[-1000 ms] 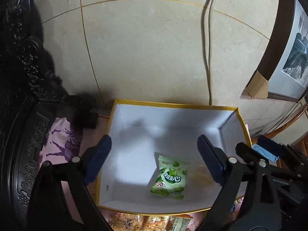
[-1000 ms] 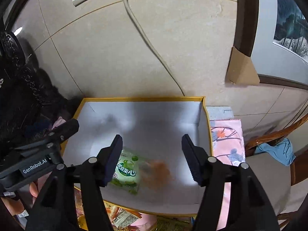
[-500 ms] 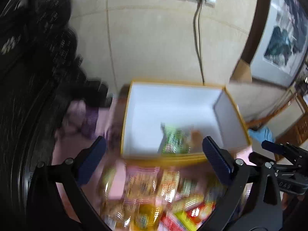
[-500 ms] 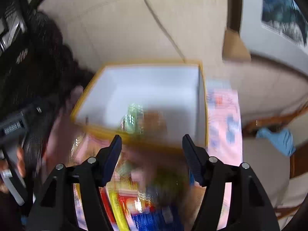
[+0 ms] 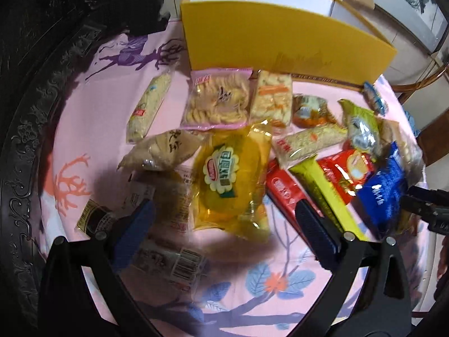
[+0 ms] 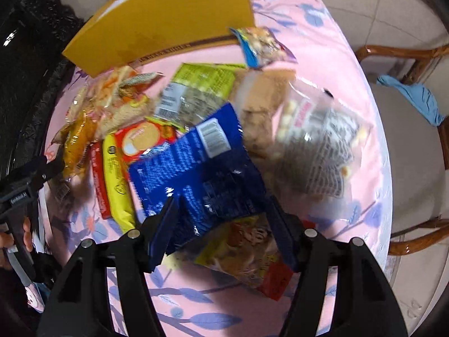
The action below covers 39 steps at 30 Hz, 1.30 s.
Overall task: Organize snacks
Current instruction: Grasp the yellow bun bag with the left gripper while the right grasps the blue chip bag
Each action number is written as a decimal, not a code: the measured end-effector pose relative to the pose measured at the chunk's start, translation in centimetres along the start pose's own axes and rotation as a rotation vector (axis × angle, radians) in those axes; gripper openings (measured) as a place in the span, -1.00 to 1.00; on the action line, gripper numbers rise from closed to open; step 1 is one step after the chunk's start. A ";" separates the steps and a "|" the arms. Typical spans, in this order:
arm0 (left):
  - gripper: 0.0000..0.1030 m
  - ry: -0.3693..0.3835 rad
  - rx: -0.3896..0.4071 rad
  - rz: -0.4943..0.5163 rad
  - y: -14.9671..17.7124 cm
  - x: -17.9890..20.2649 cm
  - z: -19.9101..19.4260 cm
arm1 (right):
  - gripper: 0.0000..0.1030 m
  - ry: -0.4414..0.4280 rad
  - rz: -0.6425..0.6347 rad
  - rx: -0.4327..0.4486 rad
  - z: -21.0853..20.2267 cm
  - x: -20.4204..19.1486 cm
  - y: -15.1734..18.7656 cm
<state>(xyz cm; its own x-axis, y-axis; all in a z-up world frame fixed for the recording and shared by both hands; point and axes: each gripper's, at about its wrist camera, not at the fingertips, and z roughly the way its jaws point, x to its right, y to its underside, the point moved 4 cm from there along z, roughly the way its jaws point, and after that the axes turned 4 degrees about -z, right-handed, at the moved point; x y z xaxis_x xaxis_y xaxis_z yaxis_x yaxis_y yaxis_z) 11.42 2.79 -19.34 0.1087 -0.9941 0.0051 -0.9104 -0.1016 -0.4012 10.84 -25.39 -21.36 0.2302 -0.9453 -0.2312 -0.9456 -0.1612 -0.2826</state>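
Your left gripper (image 5: 221, 226) has its jaws wide apart over the clear yellow snack packet (image 5: 233, 179); your right gripper (image 6: 224, 224), jaws apart and empty, straddles the blue foil packet (image 6: 196, 165). Yellow cardboard box (image 5: 280, 39) sits behind the pile on the counter (image 5: 280, 295), so drops are short.

My grippers' fingers (image 5: 314, 224) are matt black plastic with ribbed blue pads, over a smooth pink printed cloth (image 5: 92, 129). At twelve o'clock the yellow box (image 5: 269, 39) looks like matt cardboard, white inside; the snack packets are glossy crinkled film, the yellow cake wrapper (image 5: 233, 179) see-through, the blue bag (image 6: 196, 168) shiny. At three o'clock in my right view, the chair (image 6: 398, 56) frame is varnished wood.
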 end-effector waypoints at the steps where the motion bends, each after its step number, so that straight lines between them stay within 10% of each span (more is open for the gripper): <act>1: 0.96 -0.010 -0.001 -0.001 0.0 -0.1 0.2 | 0.28 0.012 0.010 -0.002 0.1 0.4 0.1; 12: 0.96 -0.007 -0.014 -0.012 -0.3 -0.2 1.0 | 0.34 -0.190 -0.009 -0.007 2.0 -1.6 -0.4; 17: 0.96 -0.007 -0.018 -0.025 -0.6 -0.6 1.2 | 0.28 -0.177 -0.057 0.028 1.8 -4.7 -1.0; 22: 0.96 0.001 -0.027 -0.025 -0.7 -0.5 1.7 | -0.25 -0.178 -0.057 0.063 3.6 -6.2 -1.8; 34: 0.96 -0.045 0.009 0.019 -2.0 0.3 4.8 | -0.32 -0.183 -0.055 0.066 3.6 -7.0 -2.8; 39: 0.17 -0.025 0.030 0.044 -2.1 0.4 4.7 | -0.40 -0.186 -0.044 0.076 3.5 -7.2 -2.8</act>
<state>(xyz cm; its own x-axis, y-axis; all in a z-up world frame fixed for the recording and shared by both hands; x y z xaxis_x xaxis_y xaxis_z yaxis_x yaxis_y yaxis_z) 15.31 2.75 -22.83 0.0793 -0.9962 -0.0364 -0.9021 -0.0562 -0.4278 12.59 -17.14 -22.20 0.3157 -0.8682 -0.3827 -0.9153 -0.1724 -0.3640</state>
